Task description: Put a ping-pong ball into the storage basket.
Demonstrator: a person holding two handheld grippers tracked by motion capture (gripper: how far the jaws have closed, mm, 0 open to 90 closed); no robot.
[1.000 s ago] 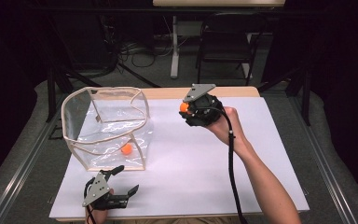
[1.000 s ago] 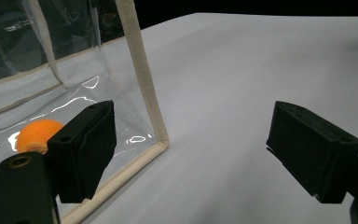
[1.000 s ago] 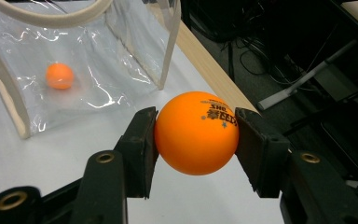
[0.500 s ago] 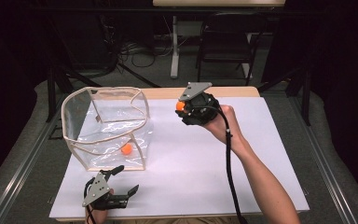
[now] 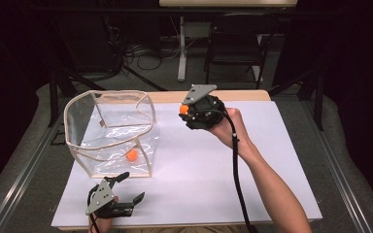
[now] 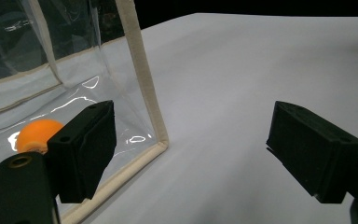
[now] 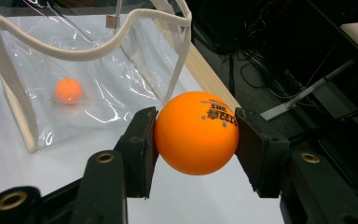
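Ball [image 7: 196, 133] sits pinched between the jaws of the right gripper [image 5: 190, 112], held in the upper middle of the high view, right of the clear bag [image 5: 110, 131] and apart from its rim. A second ball [image 5: 132, 155] lies inside the bag, low in it. The left gripper [image 5: 126, 189], at the lower left, has its jaws spread wide, holding nothing, just beside the bag's near corner. Risks: the smooth ball could squirt from the pads, or a release short of the sagging rim would send it rolling off the table [image 5: 272, 145].
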